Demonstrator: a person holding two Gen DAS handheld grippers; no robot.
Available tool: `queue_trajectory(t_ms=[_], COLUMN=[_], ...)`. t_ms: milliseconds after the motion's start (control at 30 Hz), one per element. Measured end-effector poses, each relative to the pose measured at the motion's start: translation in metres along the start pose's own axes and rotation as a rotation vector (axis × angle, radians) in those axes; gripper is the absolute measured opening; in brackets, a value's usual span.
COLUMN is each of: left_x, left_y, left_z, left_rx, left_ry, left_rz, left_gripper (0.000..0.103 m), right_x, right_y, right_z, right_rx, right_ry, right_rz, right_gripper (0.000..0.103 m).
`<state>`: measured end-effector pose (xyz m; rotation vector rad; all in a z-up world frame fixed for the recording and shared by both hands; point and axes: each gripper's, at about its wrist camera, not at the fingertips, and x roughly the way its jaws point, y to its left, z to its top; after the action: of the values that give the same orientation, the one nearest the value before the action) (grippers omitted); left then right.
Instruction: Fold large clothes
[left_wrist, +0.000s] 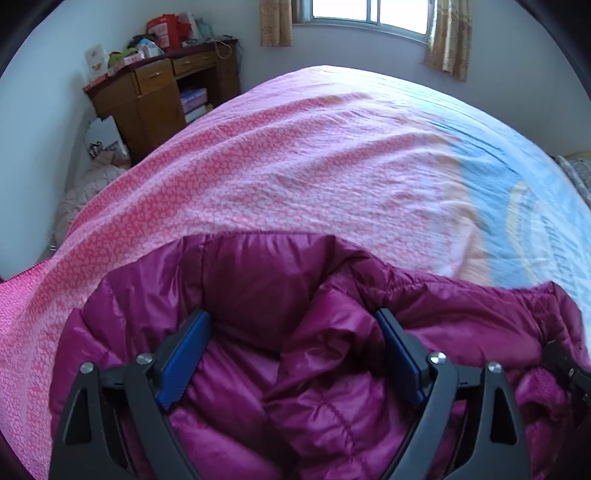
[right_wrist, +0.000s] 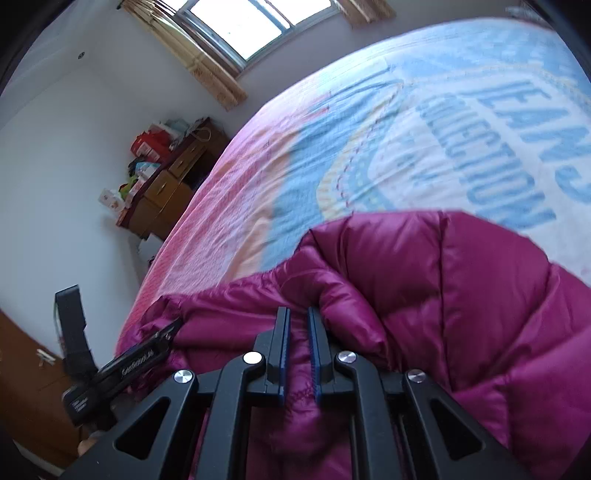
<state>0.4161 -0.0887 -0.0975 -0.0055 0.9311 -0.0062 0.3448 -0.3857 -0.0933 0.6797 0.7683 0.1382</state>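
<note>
My right gripper (right_wrist: 298, 314) is almost closed, pinching a stitched edge of the puffy, shiny purple-pink quilted jacket (right_wrist: 424, 295). My left gripper (left_wrist: 291, 317) is wide open, with soft jacket folds bunched between its blue pads (left_wrist: 184, 354). The jacket lies crumpled right under both grippers, on the bed with the pink and blue printed cover (left_wrist: 295, 166) that stretches out ahead.

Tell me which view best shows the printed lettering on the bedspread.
The right wrist view: the blue lettering on the bedspread is large there, though blurred. The left wrist view catches only a blurred sliver at its right edge, beyond the purple jacket.
</note>
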Motion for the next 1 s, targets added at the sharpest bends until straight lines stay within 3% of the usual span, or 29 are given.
queue_trajectory(t_ms=[100,233,367,433,467,500,567,667,767,867,1000], left_x=[-0.026,-0.065,-0.108,-0.129,-0.138,-0.148,-0.163,-0.181,-0.193,-0.201,-0.204], left_y=[0.007,0.013,0.034,0.052,0.062,0.073,0.094,0.127,0.155,0.170,0.185], left_z=[-0.015,-0.042,-0.078,-0.099,-0.110,-0.122,-0.142,-0.170,-0.196,-0.219,-0.236], left_rx=[0.043,0.120,0.169,0.175,0.174,0.173,0.174,0.144,0.119,0.109,0.072], left_ry=[-0.026,-0.081,-0.114,-0.142,-0.152,-0.163,-0.179,-0.185,-0.189,-0.205,-0.199], left_rz=[-0.023,-0.032,-0.112,-0.156,-0.168,-0.179,-0.181,-0.180,-0.162,-0.112,-0.111], left_gripper=[0.092,0.092,0.092,0.099,0.100,0.100,0.100,0.100,0.100,0.100,0.100], right_x=[-0.029,-0.096,-0.167,-0.204,-0.216,-0.233,-0.259,-0.295,-0.313,-0.316,-0.307], right_y=[-0.006,-0.008,-0.006,-0.007,-0.008,-0.012,-0.019,-0.035,-0.042,-0.041,-0.029], right_z=[-0.016,-0.052,-0.100,-0.131,-0.143,-0.160,-0.185,-0.222,-0.254,-0.278,-0.307], right_rx=[0.033,0.038,-0.009,-0.041,-0.050,-0.053,-0.043,-0.025,-0.040,-0.077,-0.176], right_ry=[0.000,-0.084,-0.142,-0.169,-0.176,-0.185,-0.213,-0.209,-0.142,-0.079,0.023], right_rz=[0.010,0.030,0.044,0.029,0.020,0.005,-0.012,0.009,-0.021,-0.033,-0.056], right_gripper=[0.011,0.012,0.012,0.017,0.033,0.060,0.083,0.083,0.083,0.083,0.083])
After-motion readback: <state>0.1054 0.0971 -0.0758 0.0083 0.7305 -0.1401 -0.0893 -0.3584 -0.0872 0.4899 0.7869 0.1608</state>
